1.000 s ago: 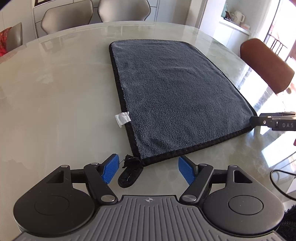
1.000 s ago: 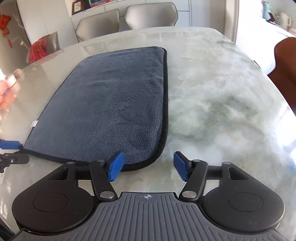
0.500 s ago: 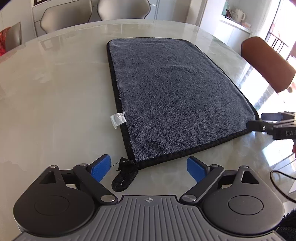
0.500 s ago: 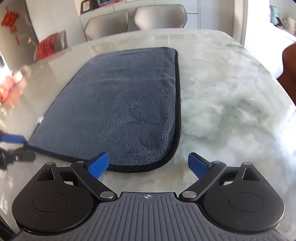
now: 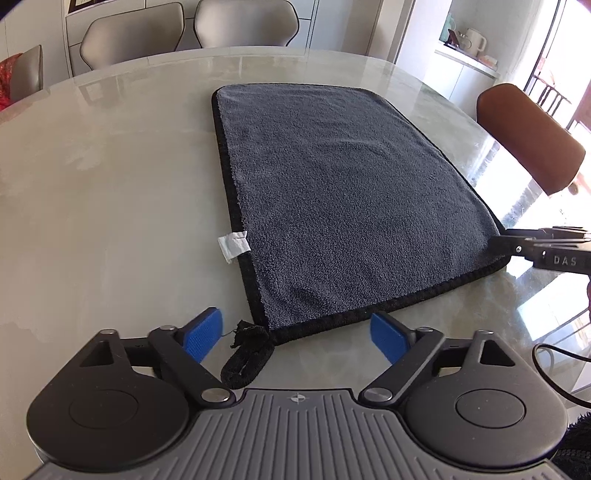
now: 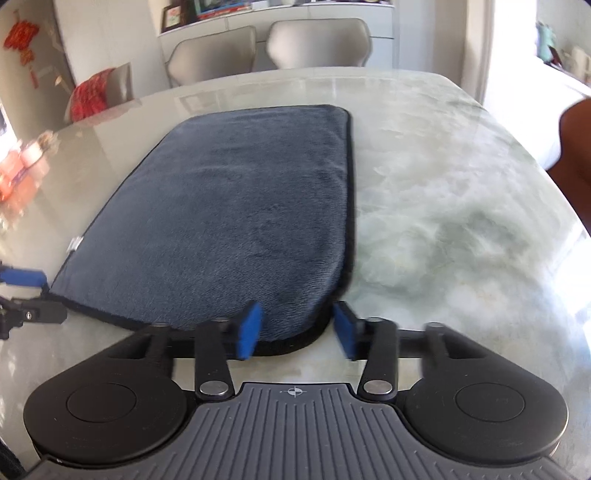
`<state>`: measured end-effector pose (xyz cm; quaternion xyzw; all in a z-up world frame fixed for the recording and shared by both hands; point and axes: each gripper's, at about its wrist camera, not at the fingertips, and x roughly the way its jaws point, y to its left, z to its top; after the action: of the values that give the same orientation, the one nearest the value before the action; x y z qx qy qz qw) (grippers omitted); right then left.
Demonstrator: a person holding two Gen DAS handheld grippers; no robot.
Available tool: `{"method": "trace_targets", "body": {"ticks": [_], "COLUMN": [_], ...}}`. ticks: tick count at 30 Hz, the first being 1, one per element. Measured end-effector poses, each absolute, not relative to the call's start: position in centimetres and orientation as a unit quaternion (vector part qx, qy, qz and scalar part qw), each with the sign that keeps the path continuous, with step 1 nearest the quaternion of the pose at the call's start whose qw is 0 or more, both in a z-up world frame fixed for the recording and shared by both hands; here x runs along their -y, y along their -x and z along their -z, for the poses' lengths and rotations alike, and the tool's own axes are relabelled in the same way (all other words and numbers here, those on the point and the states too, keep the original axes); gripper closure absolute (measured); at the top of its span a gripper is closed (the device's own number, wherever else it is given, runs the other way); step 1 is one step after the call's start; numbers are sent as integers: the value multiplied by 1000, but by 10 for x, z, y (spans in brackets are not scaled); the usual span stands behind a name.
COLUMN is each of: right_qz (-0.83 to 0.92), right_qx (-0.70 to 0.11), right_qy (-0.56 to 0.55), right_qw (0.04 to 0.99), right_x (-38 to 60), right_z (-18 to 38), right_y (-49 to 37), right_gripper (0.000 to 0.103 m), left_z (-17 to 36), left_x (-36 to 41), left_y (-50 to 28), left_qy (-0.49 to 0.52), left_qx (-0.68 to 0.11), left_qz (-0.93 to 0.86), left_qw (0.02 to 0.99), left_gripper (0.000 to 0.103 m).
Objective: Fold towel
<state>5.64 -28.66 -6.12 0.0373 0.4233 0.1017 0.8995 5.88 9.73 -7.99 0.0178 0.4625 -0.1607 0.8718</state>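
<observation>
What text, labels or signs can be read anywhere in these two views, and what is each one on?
"DAS": white letters on the black right gripper, seen at the edge of the left wrist view; it may continue out of frame.
White fabric tag on the grey microfibre towel with black trim: no print legible.
Red hanging wall ornament: too blurred to read.
Framed pictures on the shelf: too small to read.
</observation>
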Motion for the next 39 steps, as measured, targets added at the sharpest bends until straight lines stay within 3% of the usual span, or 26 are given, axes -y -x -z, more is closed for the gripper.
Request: {"method": "trace_targets", "body": {"ticks": [3, 4, 7, 23, 26, 28, 36, 39], "right_qz": [-108, -112, -117, -140, -143, -141, -131, -120], "right_qx": [-422, -421, -416, -336, -332, -330, -345, -369], "right_qy": [-52, -54, -88, -174, -168, -170, -181, -157], "right_qw": [899, 899, 898, 915, 917, 918, 912, 908], "right_x": [289, 288, 293, 318, 319, 320, 326, 323], "right_z": [60, 59, 55, 1, 1, 2, 17, 25], "right_y": [-57, -57, -60, -115, -144, -163, -242, -268], "right_gripper": [91, 93, 97, 97, 97, 97, 97, 92], "left_z": [77, 77, 75, 27, 18, 12, 11, 15], "left_x": [-95, -96, -102, -111, -108, -104, -98, -96], "left_y": [-60, -61, -64, -112, -134, -158, -242, -263], "left_qy": [-46, -45, -24, -4, -21, -36, -38, -39], "left_qx": [-462, -463, -470, -406, -386, -370, -357, -364], "left_qz": [168, 171, 176, 187, 188, 182, 162, 164], "left_qw": [870, 868, 864, 895, 903, 911, 919, 916], "left_gripper": [50, 63, 86, 89, 90, 97, 97, 96]}}
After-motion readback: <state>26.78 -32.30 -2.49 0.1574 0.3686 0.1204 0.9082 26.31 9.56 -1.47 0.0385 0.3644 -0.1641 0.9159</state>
